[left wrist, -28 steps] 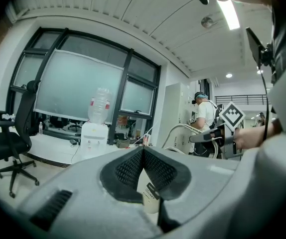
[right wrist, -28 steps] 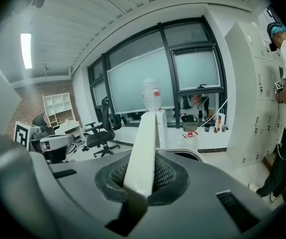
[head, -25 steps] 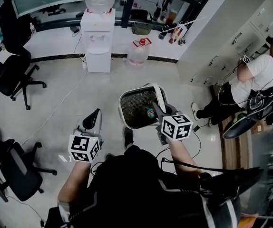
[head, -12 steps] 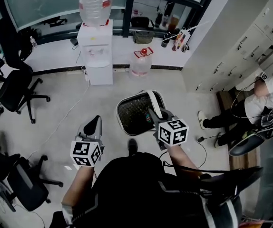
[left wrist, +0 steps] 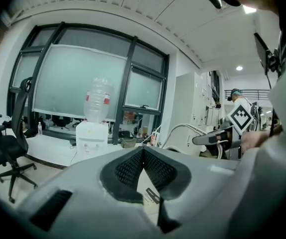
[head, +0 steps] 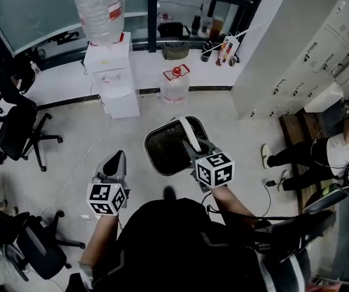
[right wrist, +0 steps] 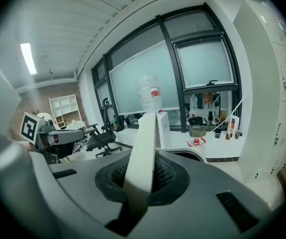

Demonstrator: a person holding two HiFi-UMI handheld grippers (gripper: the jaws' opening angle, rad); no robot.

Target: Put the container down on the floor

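The container point(head: 167, 149) is a dark mesh-sided bin with a white rim and a white strap handle point(head: 190, 134). It hangs above the pale floor in front of me. My right gripper point(head: 196, 151) is shut on that handle. In the right gripper view the white handle point(right wrist: 144, 148) runs up between the jaws, and part of the container's rim point(right wrist: 195, 155) shows beyond them. My left gripper point(head: 117, 158) is at the left, apart from the container and shut on nothing. In the left gripper view its pads point(left wrist: 133, 164) meet at the tip.
A water dispenser point(head: 106, 78) with a big bottle stands by the window wall, and a spare water jug point(head: 176, 84) sits on the floor beside it. Office chairs point(head: 17, 132) are at the left, lockers point(head: 311, 59) at the right. A person's legs point(head: 296, 160) reach in from the right.
The container stays hanging from my right gripper and has drifted slightly left in the head view. The person at the right has moved mostly out of the picture. My left gripper has barely moved.
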